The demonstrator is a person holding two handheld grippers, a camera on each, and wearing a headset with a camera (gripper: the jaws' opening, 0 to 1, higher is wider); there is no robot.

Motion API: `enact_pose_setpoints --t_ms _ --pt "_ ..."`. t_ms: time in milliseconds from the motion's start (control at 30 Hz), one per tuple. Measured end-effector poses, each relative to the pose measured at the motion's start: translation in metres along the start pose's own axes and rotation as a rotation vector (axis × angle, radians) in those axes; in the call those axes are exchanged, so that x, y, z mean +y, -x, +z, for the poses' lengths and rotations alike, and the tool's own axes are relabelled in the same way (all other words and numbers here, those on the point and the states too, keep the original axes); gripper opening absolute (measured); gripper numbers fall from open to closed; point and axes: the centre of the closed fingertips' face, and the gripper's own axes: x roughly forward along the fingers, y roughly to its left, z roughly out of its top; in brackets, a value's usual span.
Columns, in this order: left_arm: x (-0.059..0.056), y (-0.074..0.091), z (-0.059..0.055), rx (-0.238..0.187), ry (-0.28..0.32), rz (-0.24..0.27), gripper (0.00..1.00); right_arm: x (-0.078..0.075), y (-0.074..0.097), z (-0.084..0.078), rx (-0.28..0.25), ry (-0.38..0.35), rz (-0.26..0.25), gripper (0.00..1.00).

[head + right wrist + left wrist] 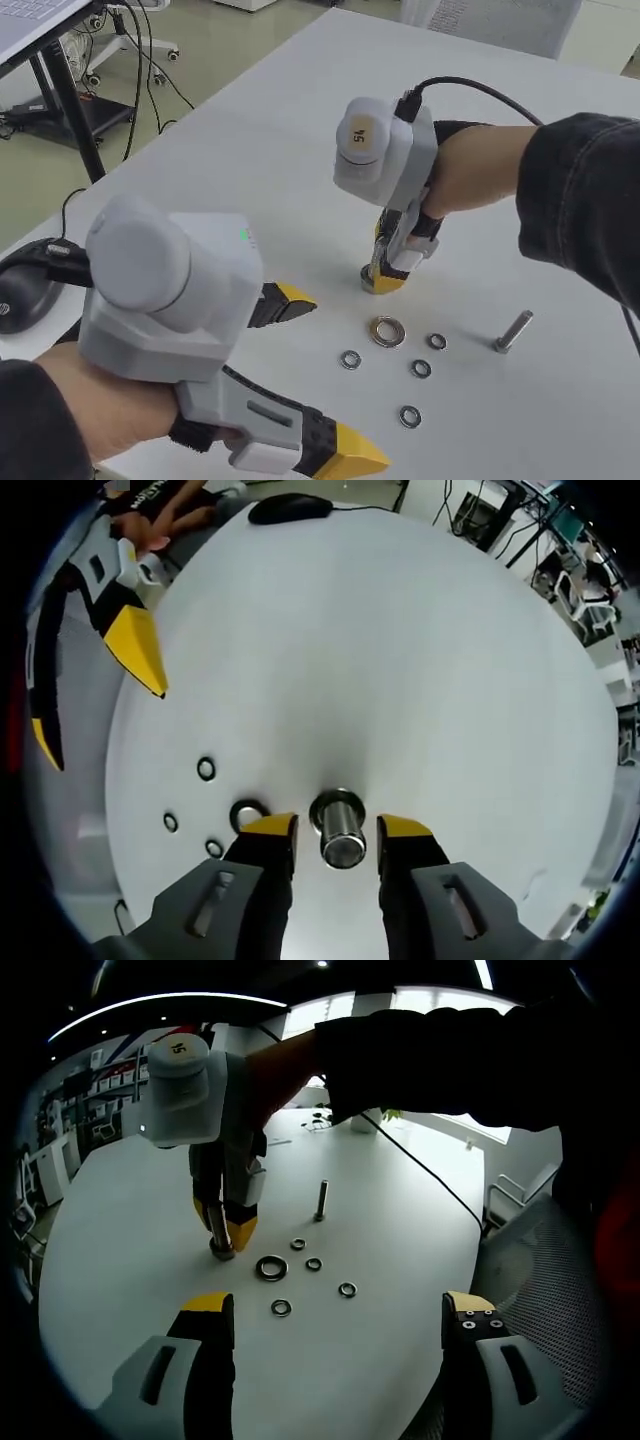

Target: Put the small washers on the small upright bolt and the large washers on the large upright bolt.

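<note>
The large bolt point(343, 848) stands upright on the white table point(300, 130), threaded end up. My right gripper point(338, 827) points down around it, jaws on either side with a thin gap each, open. In the head view this right gripper point(385, 278) hides most of the large bolt point(367, 279). The small bolt point(512, 332) stands upright to the right. One large washer point(387, 331) and several small washers point(421, 368) lie flat between them. My left gripper point(330, 378) hovers open and holds nothing at the near left, short of the small washers point(281, 1308).
A black mouse point(25, 295) with its cable lies at the table's left edge. A black cable point(480, 92) runs from the right gripper across the far side of the table. Beyond the left edge are the floor, a desk leg point(70, 95) and a chair base.
</note>
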Motion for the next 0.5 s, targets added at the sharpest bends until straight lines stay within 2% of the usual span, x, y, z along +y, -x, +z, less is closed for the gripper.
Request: enact_pose_setpoints --t_ms 500 --pt "0.000 0.000 0.001 0.001 -0.004 0.000 0.85 -0.001 0.012 -0.014 -0.028 -0.057 -0.016 0.36"
